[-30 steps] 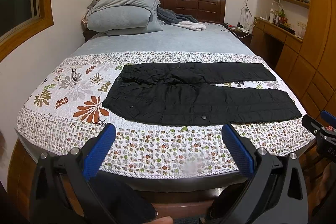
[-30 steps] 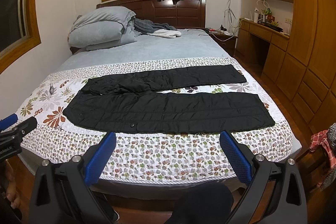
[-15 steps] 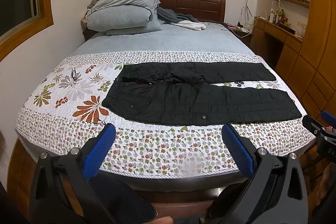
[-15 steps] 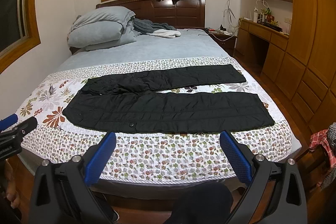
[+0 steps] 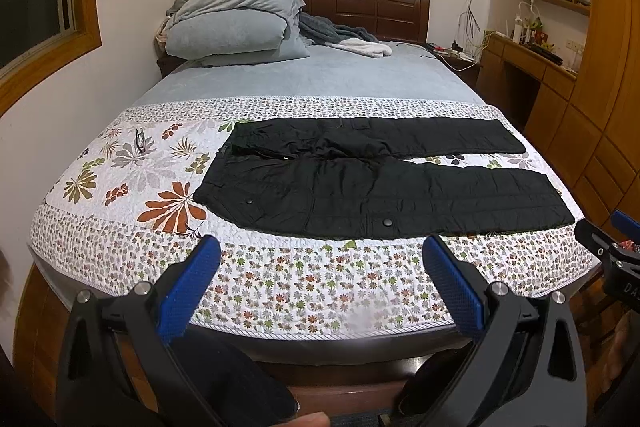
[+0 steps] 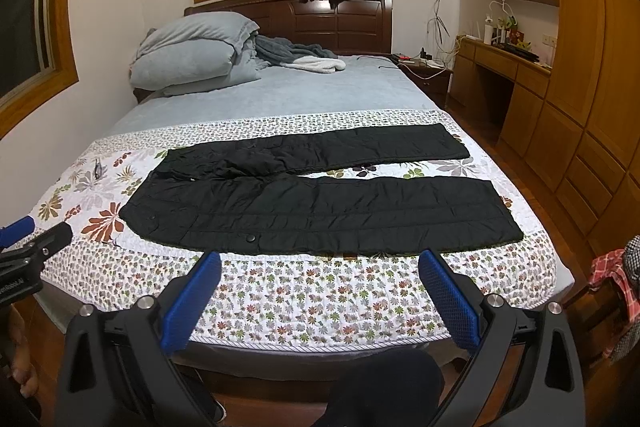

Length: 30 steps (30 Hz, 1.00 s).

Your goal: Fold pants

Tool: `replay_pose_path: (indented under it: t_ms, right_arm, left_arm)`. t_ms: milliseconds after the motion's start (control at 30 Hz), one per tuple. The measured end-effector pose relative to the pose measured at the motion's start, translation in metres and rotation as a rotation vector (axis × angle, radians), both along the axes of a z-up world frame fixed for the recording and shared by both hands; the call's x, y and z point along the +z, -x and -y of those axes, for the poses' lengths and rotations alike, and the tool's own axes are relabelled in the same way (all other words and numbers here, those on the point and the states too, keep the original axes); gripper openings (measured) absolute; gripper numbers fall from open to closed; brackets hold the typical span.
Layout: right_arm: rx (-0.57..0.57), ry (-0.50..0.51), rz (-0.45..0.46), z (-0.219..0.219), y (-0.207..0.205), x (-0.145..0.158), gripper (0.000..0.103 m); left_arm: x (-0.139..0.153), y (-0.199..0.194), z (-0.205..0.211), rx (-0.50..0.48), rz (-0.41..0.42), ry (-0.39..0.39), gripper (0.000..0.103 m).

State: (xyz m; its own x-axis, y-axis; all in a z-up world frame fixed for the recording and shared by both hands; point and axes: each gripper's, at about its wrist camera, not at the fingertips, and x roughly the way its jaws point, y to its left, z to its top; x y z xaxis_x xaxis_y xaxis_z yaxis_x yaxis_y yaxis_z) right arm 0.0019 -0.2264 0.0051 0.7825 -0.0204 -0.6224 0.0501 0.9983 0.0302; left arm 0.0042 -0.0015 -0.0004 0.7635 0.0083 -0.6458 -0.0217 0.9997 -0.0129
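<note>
- My left gripper [image 5: 320, 263] hangs at the foot of the bed [image 5: 320, 83], its blue fingers [image 5: 188, 291] spread wide and holding nothing.
- My right gripper [image 6: 320, 277] sits beside it, fingers [image 6: 450, 297] just as wide apart, also holding nothing; I see its tip at the right edge of the left view.
- The black pants [image 5: 376, 183] lie flat across the floral quilt [image 5: 280, 287], waistband toward the left, both legs stretched to the right and slightly parted.
- Neither gripper touches the pants; a strip of quilt lies between them.
- Grey pillows [image 6: 188, 55] are stacked by the headboard.
</note>
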Motion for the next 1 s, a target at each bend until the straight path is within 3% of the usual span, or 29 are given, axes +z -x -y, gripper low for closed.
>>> replay_pose_path:
  t_ms: [800,1000]
  right_arm:
    - [0.006,0.018,-0.019,-0.004,-0.009,-0.007,0.100]
    - [0.031,-0.008,-0.024,0.016,-0.028,-0.021,0.100]
  left_arm:
    - [-0.006,-0.007,-0.008,0.009,-0.017,0.004,0.101]
    - [-0.046,-0.052,-0.056,-0.011,-0.143,0.166,0.101]
